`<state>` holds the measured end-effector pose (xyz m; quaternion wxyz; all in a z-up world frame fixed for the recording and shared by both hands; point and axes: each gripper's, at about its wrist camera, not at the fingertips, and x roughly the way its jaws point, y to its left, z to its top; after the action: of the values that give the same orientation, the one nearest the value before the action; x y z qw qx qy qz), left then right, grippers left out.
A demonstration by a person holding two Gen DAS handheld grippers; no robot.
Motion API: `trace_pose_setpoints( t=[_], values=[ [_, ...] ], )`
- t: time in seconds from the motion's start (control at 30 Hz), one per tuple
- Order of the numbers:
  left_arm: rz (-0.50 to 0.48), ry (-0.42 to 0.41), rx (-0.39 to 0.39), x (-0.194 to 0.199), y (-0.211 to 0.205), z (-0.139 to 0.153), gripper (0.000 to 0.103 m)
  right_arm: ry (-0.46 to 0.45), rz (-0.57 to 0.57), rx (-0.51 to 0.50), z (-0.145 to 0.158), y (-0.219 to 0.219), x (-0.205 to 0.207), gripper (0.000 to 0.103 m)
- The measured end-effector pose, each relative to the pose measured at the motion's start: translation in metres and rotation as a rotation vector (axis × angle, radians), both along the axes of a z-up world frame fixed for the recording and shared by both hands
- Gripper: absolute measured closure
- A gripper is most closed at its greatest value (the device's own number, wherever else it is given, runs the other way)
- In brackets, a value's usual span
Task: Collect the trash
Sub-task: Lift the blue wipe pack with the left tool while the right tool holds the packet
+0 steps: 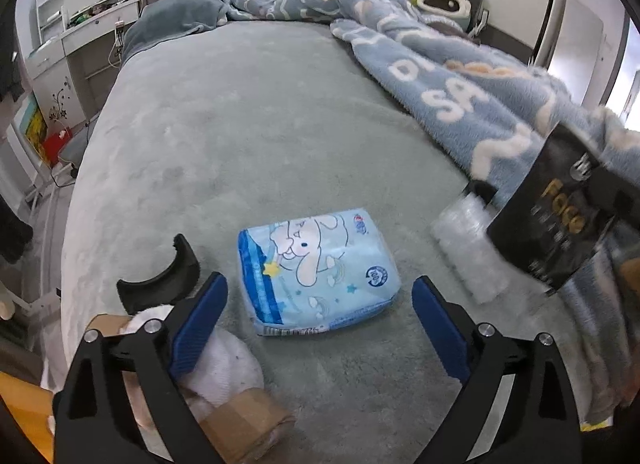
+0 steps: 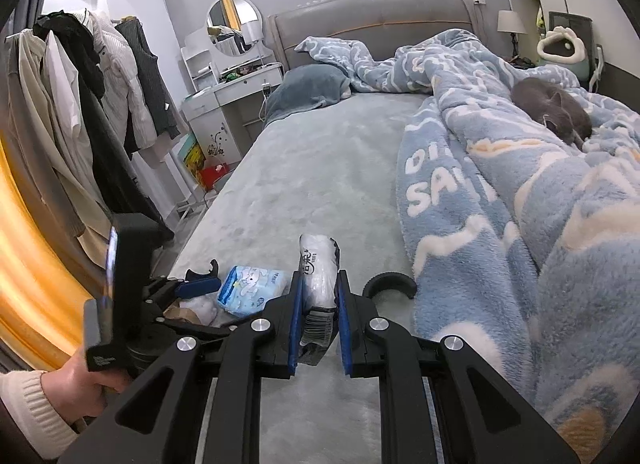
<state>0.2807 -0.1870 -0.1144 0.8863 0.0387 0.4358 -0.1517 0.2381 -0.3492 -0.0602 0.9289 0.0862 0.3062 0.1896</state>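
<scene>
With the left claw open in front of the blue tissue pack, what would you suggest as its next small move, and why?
Probably ease the left claw forward and down so its fingers straddle the blue tissue pack, then close. The claw is open, and the pack lies flat on the bed just ahead of it. The right claw is already shut on a black-and-white packet, so it is busy.

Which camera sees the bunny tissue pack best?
The left wrist view shows the tissue pack best: its whole cartoon top faces the camera, lying on the bed ahead of the open left gripper. The right wrist view catches it small and partly hidden.
</scene>
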Motion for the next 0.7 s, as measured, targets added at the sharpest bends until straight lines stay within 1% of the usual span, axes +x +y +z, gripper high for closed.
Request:
trace_pose_setpoints(
  t=[0.07,0.13,0.17,0.2,0.27,0.4,0.5,0.57,0.7],
  values=[
    [-0.005,0.008,0.009,0.002,-0.003,-0.004,0.008,0.000,0.002,0.000,-0.001,-0.001,0.000,0.087],
    [-0.013,0.000,0.030,0.002,-0.006,-0.006,0.011,0.001,0.007,0.000,-0.001,-0.001,0.000,0.087],
    [-0.014,-0.004,0.036,0.002,-0.007,-0.006,0.014,0.001,0.009,-0.003,-0.001,-0.001,-0.001,0.087],
    [-0.009,-0.008,0.042,0.003,-0.007,-0.006,0.021,0.001,0.011,-0.004,-0.001,-0.001,-0.001,0.087],
    [-0.003,-0.010,0.033,0.004,-0.005,-0.006,0.024,0.001,0.011,-0.003,-0.001,-0.002,-0.001,0.087],
    [0.002,-0.032,-0.012,0.002,0.003,0.001,0.027,0.001,0.011,0.000,0.000,-0.001,-0.002,0.087],
    [0.011,-0.058,-0.084,-0.002,0.011,0.012,0.027,-0.007,0.016,0.000,0.003,0.003,-0.002,0.087],
    [0.019,-0.083,-0.127,-0.005,0.019,0.021,0.027,-0.016,0.019,0.001,0.007,0.006,-0.003,0.087],
    [0.043,-0.155,-0.177,-0.013,0.036,0.042,0.027,-0.023,0.036,0.002,0.012,0.019,-0.001,0.088]
  ],
)
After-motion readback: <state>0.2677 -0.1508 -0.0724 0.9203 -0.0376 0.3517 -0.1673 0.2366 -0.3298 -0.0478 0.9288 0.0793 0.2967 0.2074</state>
